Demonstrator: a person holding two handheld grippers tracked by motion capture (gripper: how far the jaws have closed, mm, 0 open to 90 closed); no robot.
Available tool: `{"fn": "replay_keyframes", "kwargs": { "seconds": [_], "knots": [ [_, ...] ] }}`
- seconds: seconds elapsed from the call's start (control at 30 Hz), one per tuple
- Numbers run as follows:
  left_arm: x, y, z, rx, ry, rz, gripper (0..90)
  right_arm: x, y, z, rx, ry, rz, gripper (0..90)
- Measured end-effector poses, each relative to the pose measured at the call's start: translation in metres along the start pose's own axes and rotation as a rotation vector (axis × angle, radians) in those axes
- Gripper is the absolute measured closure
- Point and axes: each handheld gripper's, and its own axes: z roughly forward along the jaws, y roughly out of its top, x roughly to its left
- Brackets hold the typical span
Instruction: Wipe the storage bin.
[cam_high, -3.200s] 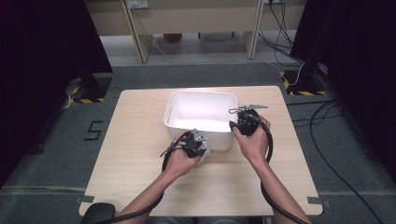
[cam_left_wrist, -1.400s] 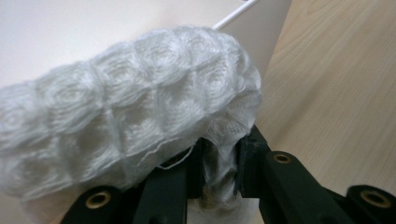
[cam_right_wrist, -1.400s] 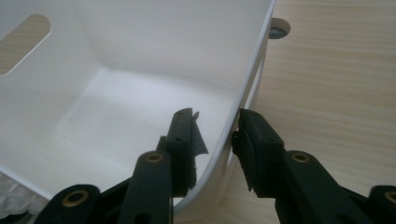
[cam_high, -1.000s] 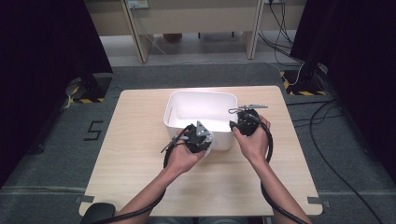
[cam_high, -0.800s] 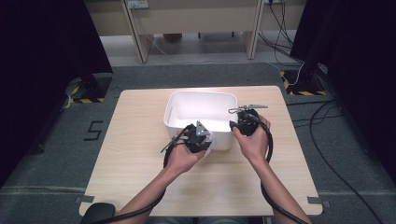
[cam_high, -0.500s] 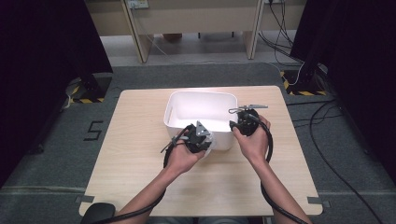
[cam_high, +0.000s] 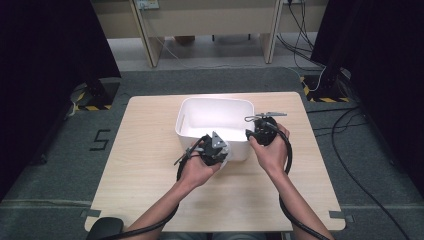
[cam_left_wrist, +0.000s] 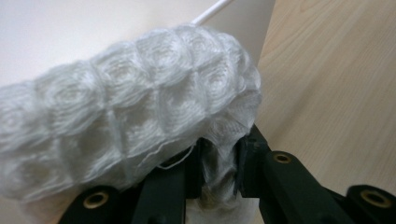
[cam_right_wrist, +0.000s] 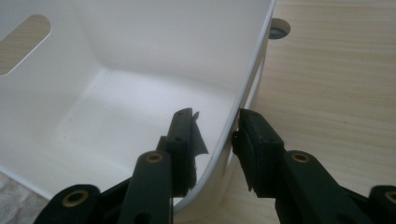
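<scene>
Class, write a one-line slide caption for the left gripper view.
Left gripper pinching a white waffle-textured cloth beside the white bin's wall.

L claw (cam_high: 218, 148) clamped shut, R claw (cam_high: 257, 131) part-closed, both forearms reaching fwd

On the wooden table (cam_high: 150, 150), a white bin (cam_high: 215, 120) is flanked by the left gripper (cam_high: 214, 148) at six o'clock and the right gripper (cam_high: 263, 131) at three o'clock.

Bin (cam_high: 200, 112) at my surface's (cam_high: 150, 175) centre; cloth (cam_left_wrist: 121, 126) against its near wall, in my left tool (cam_high: 214, 149); right tool (cam_high: 262, 131) astride its right wall.
</scene>
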Motion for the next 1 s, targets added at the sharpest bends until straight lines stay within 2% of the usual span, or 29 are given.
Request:
{"fn": "replay_keyframes", "kwargs": {
  "seconds": [0.43,1.0],
  "knots": [
    [-0.005,-0.007,0.014,0.021,-0.003,0.003,75.8,0.0,0.0,0.0,-0.001,-0.001,0.0,67.2],
    [-0.006,-0.011,0.024,0.045,-0.009,0.005,75.8,0.0,0.0,0.0,-0.001,-0.002,-0.001,67.3]
  ]
}}
